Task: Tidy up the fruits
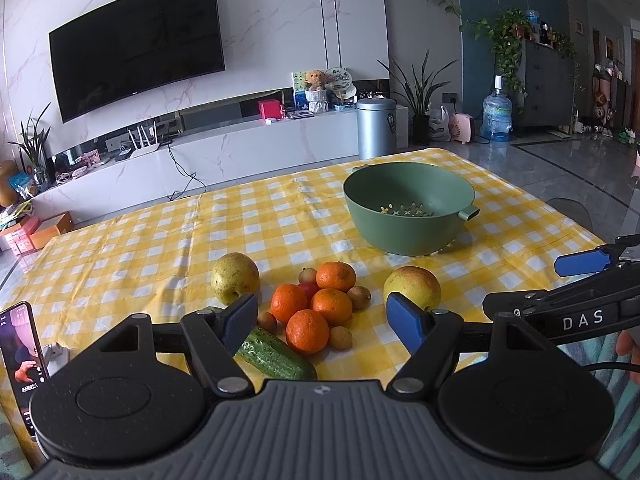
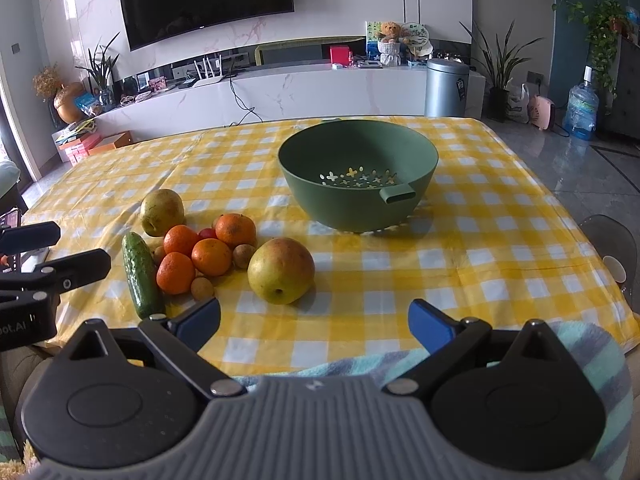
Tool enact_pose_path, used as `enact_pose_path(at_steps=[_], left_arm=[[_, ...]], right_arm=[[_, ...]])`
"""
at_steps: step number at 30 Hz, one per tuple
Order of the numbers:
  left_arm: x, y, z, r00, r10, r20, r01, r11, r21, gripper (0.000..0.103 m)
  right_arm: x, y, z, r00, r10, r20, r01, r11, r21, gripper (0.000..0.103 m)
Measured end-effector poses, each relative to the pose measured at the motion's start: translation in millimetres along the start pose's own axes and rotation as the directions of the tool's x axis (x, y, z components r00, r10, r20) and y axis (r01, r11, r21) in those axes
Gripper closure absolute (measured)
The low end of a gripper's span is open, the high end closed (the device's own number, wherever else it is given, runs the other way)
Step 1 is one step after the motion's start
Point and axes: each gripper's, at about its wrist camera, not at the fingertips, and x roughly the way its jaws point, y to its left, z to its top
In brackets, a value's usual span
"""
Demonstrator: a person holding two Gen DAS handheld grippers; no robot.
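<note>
A table [image 2: 480, 240] under a yellow and white checked cloth [image 2: 248, 160] carries everything. A green strainer bowl [image 2: 356, 200] stands toward the far side. Nearer lie two pears [image 2: 162, 212] [image 2: 281, 270], a cucumber [image 2: 140, 276], four oranges [image 2: 211, 257] and a few small brown fruits [image 2: 203, 289], bunched together. A phone [image 1: 20, 360] stands at the left edge, perhaps on a stand.

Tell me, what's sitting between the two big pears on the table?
Between the left pear and the right pear sits a pile of oranges and little round fruits. The right wrist view shows it best.
</note>
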Motion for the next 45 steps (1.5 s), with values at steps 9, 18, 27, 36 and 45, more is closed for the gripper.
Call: enact_pose_path(at_steps=[9, 18, 27, 36, 45], left_arm=[[1.1, 0.8, -1.3, 1.0, 0.005, -0.008, -0.005, 1.0, 0.003, 0.017], [0.7, -0.1, -0.5, 1.0, 0.005, -0.014, -0.005, 1.0, 0.003, 0.017], [0.8, 0.2, -0.3, 1.0, 0.005, -0.014, -0.005, 1.0, 0.003, 0.017], [0.8, 0.1, -0.1, 1.0, 0.005, -0.015, -0.005, 1.0, 0.003, 0.017], [1.2, -0.7, -1.2, 1.0, 0.005, -0.018, -0.005, 1.0, 0.005, 0.017]], right_arm=[[1.0, 0.2, -1.7, 1.0, 0.001, -0.009, -0.001, 1.0, -0.004, 0.004], [1.0, 1.4, -1.8, 1.0, -0.001, -0.018, 0.001, 1.0, -0.01, 0.004], [1.8, 2.4, -2.2, 1.0, -0.003, -0.024, 0.002, 1.0, -0.015, 0.004], [1.9, 4.1, -2.1, 1.0, -0.004, -0.028, 0.003, 1.0, -0.023, 0.004], [2.9, 5.1, -2.6, 0.999, -0.003, -0.034, 0.002, 1.0, -0.029, 0.004]])
